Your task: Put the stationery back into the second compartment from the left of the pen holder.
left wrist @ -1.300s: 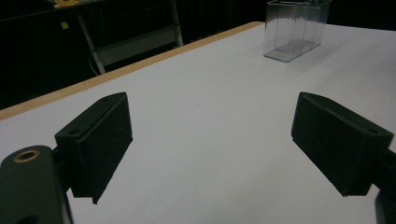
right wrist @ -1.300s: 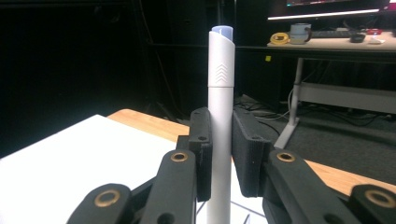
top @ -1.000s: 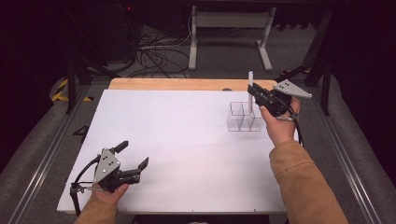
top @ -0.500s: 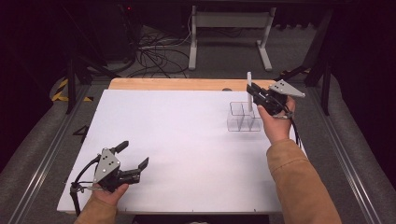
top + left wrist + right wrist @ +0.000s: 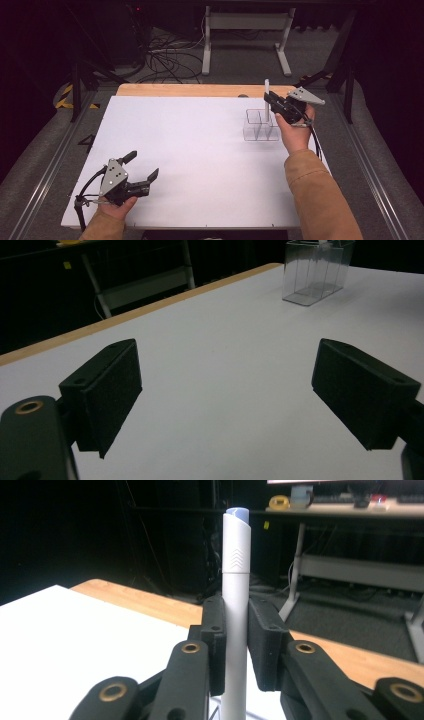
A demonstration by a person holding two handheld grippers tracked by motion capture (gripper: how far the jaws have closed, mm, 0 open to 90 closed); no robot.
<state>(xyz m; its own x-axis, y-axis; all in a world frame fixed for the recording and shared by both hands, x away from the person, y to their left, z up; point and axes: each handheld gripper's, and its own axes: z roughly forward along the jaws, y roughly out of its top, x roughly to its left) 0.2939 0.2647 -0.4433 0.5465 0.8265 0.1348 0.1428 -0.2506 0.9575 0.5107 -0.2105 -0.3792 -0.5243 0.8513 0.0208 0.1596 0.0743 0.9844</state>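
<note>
1. My left gripper (image 5: 142, 170) sits lower left of the high view, low over the white tabletop (image 5: 200, 160), fingers (image 5: 102, 390) wide, nothing between them.
2. My right gripper (image 5: 270, 102), upper right, fingers (image 5: 215, 640) clamped on the white marker (image 5: 235, 605), held upright.
3. Marker's lower end sits over the clear organizer (image 5: 261, 125); whether they touch, can't tell.

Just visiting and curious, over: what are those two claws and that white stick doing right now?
Right gripper shut on white pen, upright above clear organizer. Left gripper open, low over table, holding nothing. Nothing blocking the compartments.
</note>
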